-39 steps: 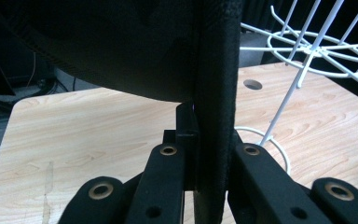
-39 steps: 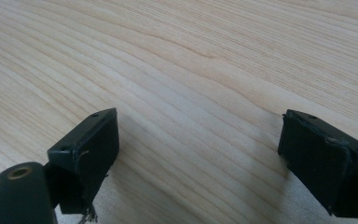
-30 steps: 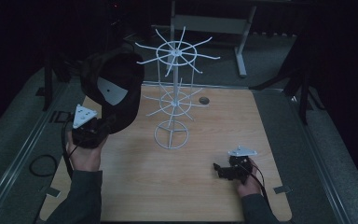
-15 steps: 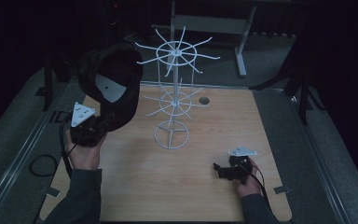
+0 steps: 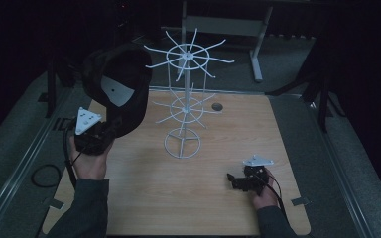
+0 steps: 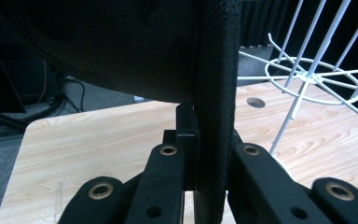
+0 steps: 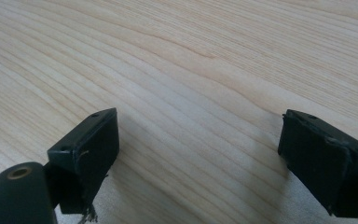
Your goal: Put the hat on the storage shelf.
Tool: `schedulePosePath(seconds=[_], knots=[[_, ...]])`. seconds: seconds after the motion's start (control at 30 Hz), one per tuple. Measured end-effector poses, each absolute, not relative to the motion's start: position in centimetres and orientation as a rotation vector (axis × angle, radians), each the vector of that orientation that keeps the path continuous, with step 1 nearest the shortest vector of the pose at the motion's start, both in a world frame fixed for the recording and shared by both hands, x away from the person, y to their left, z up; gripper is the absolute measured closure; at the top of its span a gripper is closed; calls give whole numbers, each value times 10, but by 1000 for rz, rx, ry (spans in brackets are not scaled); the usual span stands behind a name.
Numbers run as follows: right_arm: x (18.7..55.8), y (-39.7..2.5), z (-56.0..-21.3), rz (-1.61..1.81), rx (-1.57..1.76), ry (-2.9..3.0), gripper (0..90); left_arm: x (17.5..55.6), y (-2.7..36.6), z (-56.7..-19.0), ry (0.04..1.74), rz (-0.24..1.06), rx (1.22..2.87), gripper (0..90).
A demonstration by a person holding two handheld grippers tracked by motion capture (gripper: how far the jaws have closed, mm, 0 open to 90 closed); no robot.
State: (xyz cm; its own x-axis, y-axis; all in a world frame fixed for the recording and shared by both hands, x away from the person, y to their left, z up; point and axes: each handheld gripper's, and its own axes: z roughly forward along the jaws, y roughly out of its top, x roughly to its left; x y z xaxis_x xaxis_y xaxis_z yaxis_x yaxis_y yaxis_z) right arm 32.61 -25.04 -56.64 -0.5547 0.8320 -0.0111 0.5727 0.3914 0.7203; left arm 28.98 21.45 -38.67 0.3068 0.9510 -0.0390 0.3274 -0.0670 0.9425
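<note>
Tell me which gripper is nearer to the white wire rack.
Left, though not by much. The left gripper, shut on the black cap, is held up just left of the white wire rack. The right gripper sits low on the table, in front and to its right.

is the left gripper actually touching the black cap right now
Touching. In the left gripper view, the left gripper has both jaws pressed against the black cap, its brim edge clamped between them.

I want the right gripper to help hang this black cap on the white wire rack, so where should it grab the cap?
Probably the brim edge of the black cap facing the rack, coming from the rack side. The left gripper already clamps a thin stiff edge, and the right gripper is open over the table.
</note>
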Motion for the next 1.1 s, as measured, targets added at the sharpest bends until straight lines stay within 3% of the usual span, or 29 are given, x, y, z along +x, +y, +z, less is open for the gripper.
schedulePosePath(seconds=[1.1], knots=[[326, -250, -566, 964, 1215, 2283, 122, 285, 198, -378, 1092, 908, 1634, 866]])
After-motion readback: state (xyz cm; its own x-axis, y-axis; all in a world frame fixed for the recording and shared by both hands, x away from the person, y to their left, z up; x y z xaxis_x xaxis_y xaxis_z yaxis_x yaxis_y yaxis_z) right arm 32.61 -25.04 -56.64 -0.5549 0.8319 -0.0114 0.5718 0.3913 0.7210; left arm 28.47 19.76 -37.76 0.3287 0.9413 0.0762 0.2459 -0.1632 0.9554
